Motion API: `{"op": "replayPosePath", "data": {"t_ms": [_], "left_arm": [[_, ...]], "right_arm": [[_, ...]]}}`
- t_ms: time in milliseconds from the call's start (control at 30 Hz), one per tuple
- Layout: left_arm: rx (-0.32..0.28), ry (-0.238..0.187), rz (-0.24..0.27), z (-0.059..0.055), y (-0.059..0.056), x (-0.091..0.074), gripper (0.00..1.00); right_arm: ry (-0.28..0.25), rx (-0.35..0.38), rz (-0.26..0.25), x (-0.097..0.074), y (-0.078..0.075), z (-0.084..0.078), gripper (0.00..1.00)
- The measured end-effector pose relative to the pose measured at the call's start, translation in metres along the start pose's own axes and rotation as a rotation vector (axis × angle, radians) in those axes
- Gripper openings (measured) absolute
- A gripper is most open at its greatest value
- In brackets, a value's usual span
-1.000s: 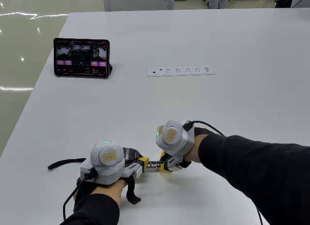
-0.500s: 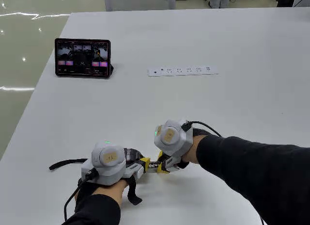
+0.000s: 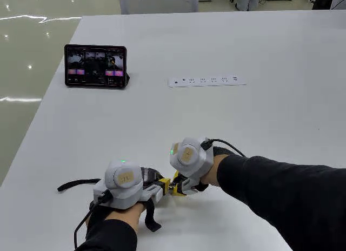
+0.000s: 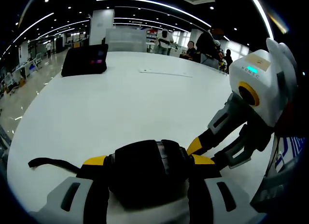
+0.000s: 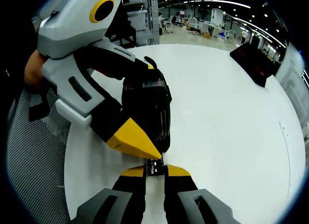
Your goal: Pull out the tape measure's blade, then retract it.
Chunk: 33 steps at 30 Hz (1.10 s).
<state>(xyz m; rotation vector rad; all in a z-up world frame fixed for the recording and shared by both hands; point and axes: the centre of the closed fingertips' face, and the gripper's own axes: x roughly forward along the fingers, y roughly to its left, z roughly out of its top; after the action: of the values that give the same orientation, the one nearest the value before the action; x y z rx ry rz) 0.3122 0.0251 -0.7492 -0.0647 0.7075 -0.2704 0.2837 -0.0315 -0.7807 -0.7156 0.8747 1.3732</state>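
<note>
Holding item one, the tape measure (image 5: 145,101), is my left gripper (image 4: 147,159). Its two yellow-tipped jaws are clamping the black case from either side. The case is sitting low over the bench (image 3: 243,116), towards my end of it and nearer the left edge than the middle. I cannot tell whether it is touching the surface.

Item two, the blade (image 5: 154,163): a short length is showing out of the case mouth. It is running straight to my right gripper (image 5: 154,171), whose jaws are pinching tight on the blade's end. The two grippers are sitting just beside each other, with their yellow tips nearly touching.

Item three, a black strap (image 3: 75,183): it is lying flat on the bench, trailing out from the left gripper towards the left edge.

Item four, a tablet (image 3: 96,65): it is standing propped near the left edge, towards the far end and well apart from the grippers, with its screen glowing.

Item five, a white power strip (image 3: 207,80): it is lying flat near the middle of the bench, to the right of the tablet.

Item six, a black cable (image 3: 224,143): it is curving from the back of the right gripper over my dark sleeve (image 3: 281,191).
</note>
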Motion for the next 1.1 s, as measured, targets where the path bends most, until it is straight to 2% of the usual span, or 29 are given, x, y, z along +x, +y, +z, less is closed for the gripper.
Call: {"op": "replayPosePath", "data": {"t_ms": [467, 1100], "left_arm": [[-0.002, 0.0, 0.0, 0.0003, -0.0001, 0.0001, 0.62], [0.002, 0.001, 0.003, 0.0005, -0.0004, 0.001, 0.63]], "right_arm": [[-0.019, -0.009, -0.003, 0.0057, 0.0007, 0.0098, 0.1], [-0.027, -0.01, -0.015, 0.006, 0.0009, 0.0102, 0.12]]}}
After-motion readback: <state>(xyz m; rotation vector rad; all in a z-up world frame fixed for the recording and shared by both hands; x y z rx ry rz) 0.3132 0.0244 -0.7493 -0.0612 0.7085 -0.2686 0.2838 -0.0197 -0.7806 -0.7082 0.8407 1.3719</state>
